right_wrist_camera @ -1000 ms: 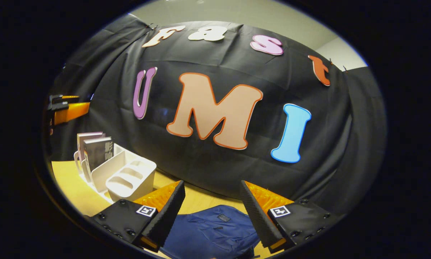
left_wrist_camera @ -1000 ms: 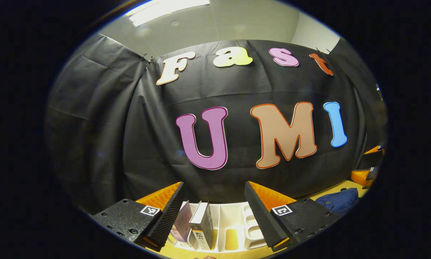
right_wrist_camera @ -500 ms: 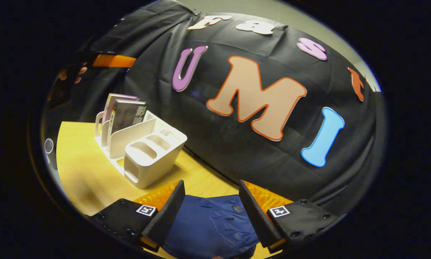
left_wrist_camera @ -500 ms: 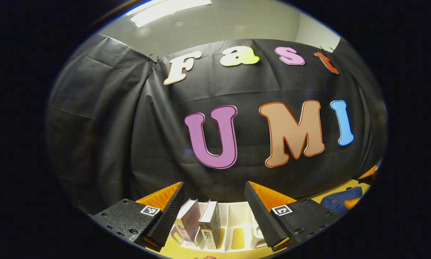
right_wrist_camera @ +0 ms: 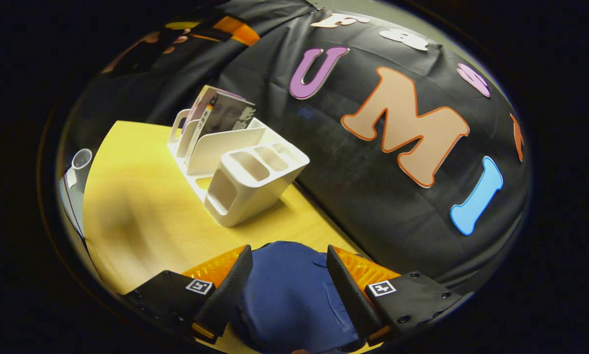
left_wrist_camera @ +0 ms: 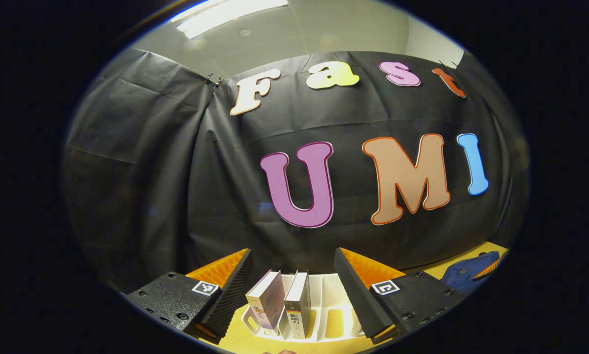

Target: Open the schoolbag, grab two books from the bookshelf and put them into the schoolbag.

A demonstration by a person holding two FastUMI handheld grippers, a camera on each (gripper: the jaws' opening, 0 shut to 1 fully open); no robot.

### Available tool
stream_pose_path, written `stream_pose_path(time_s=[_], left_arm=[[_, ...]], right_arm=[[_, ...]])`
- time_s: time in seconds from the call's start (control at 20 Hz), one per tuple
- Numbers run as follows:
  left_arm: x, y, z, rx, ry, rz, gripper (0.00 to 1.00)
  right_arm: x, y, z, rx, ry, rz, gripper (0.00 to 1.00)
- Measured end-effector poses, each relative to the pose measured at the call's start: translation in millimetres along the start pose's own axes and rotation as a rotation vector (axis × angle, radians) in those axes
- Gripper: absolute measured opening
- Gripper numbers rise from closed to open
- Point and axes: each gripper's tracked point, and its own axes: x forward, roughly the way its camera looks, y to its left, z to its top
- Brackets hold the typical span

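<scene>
1. Right tongs (right_wrist_camera: 288, 285) are dipping closer over the schoolbag (right_wrist_camera: 289, 300) at 6 o'clock, standing apart.
2. Left tongs (left_wrist_camera: 293, 285), apart, are facing books (left_wrist_camera: 284, 302) in the bookshelf (left_wrist_camera: 324, 314).
3. Fabric is risking slipping; the bag is apparently unopened.

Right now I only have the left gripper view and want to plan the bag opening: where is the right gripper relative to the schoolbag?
Observer: In the right gripper view the right gripper is open, with the blue schoolbag showing between its fingers.
Operator: Is it gripping the bag?
Observer: I cannot tell whether it touches; neither finger visibly presses the fabric.
Operator: I see the bookshelf only head-on. What is at its end nearer the bag?
Observer: The white bookshelf has a block of small open compartments at that end; the two books lean in the slots at the far end.
Operator: Anything else on the table?
Observer: A pale cup-like thing sits at the table's far left edge.
</scene>
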Motion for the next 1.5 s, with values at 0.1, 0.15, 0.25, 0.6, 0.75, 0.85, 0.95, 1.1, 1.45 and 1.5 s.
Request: stream_pose_path(time_s=[0.1,0.15,0.25,0.6,0.75,0.85,0.95,1.1,1.45,1.5], left_arm=[[-0.9,1.9,-0.1,0.001,0.001,0.002,0.97],[-1.3,2.1,-1.1,0.001,0.004,0.002,0.96],[-2.4,3.5,-2.9,0.001,0.009,0.006,0.97],[-7.7,7.7,-7.9,0.002,0.024,0.011,0.96],[-8.4,4.6,-9.4,0.001,0.026,0.006,0.97],[-8.2,3.6,-9.5,0.002,0.026,0.002,0.97],[-8.9,2.6,-9.9,-0.001,0.027,0.0,0.96],[-8.9,2.4,-10.7,-0.004,0.028,-0.001,0.97],[-9.5,5.3,-15.1,-0.022,0.042,-0.009,0.96],[-9.5,5.4,-18.3,-0.031,0.051,-0.014,0.96]], right_arm=[[2.1,15.0,-6.6,-0.042,0.007,0.027,0.99],[2.5,20.2,-10.5,-0.065,0.01,0.038,0.99],[3.7,27.7,-18.6,-0.118,0.014,0.044,0.98],[5.9,28.8,-58.5,-0.228,0.12,0.021,0.99],[5.1,26.6,-62.2,-0.206,0.15,0.016,0.83],[3.9,23.0,-59.3,-0.194,0.151,0.008,0.8],[5.4,17.1,-55.8,-0.187,0.143,-0.011,0.65],[3.1,11.8,-55.4,-0.207,0.16,-0.041,0.15],[2.8,-20.6,-38.5,0.035,0.233,-0.053,0.02],[1.9,-30.7,-32.0,0.046,0.227,-0.071,0.03]])
